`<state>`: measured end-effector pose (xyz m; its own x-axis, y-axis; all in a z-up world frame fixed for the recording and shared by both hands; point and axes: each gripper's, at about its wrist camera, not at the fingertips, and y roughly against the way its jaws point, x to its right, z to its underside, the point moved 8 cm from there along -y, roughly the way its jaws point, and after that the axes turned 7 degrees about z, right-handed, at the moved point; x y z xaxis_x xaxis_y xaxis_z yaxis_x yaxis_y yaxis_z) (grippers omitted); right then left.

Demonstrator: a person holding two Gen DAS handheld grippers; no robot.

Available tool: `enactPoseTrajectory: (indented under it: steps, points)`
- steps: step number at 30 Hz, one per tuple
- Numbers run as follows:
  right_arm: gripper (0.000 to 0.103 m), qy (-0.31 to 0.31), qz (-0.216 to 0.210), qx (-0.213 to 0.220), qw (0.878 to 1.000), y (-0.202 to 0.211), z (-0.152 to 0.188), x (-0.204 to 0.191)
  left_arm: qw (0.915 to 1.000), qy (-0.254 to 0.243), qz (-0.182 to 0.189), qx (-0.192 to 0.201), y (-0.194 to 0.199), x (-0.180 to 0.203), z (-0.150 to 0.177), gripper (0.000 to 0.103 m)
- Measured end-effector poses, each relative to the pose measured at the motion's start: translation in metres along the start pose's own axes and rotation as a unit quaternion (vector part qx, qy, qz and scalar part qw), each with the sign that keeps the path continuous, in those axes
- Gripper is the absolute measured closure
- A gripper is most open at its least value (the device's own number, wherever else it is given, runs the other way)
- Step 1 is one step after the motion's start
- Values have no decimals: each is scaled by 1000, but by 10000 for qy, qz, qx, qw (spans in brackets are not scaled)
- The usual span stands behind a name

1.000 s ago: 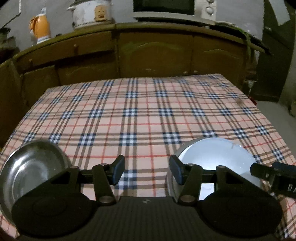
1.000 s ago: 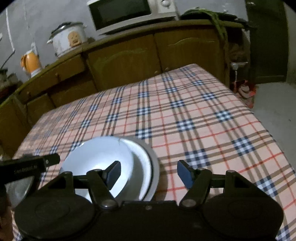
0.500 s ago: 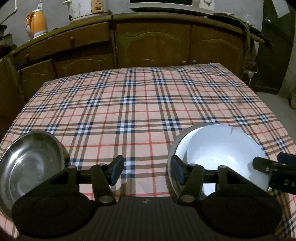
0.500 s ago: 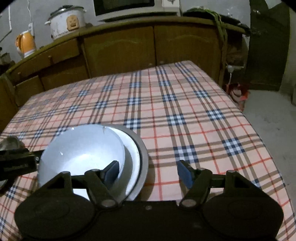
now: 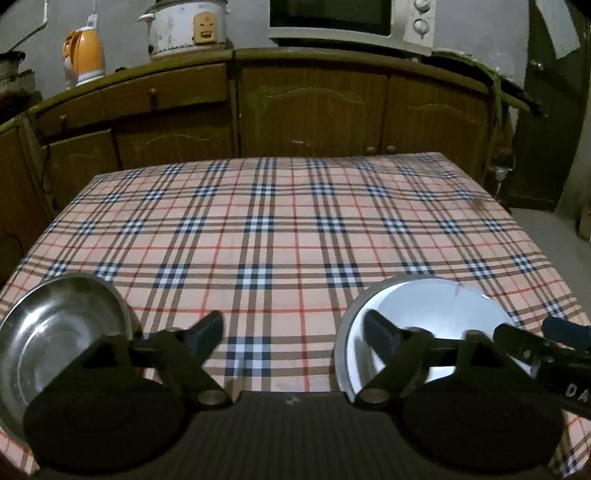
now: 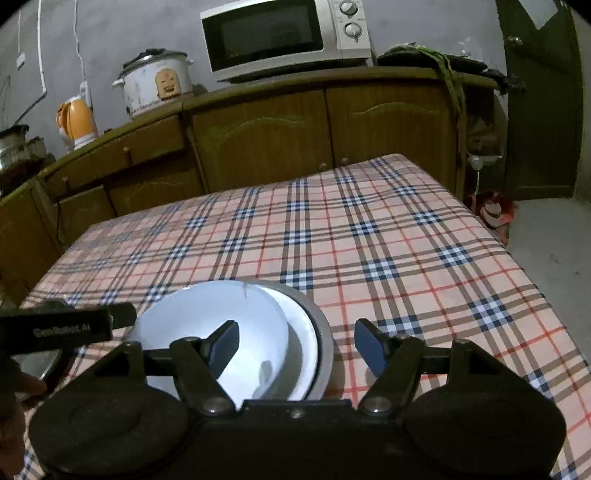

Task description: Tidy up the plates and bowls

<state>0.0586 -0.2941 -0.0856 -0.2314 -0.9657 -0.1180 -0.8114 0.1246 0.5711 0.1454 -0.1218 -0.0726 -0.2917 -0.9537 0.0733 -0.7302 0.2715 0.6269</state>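
Left gripper (image 5: 293, 332) fingers spreading wider over bare cloth; right gripper (image 6: 295, 345), fingers spread, straddles the plate (image 6: 325, 343) rim.

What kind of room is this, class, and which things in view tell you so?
Most likely a home kitchen: a microwave and a rice cooker stand on wooden cabinets, and bowls sit on a checked tablecloth.
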Motion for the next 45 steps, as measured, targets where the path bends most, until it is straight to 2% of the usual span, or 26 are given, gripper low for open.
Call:
enactPoseTrajectory:
  steps: [4, 14, 45]
  points:
    - [22, -129, 117, 12, 9998, -1, -1, 8, 9999, -111, -22, 102, 2, 4, -3, 11]
    - [21, -282, -9, -192, 9994, -5, 6, 11, 9997, -203, 28, -160, -7, 8, 6, 10]
    - [21, -554, -185, -572, 9967, -34, 23, 16, 9978, -331, 106, -572, -34, 19, 22, 9]
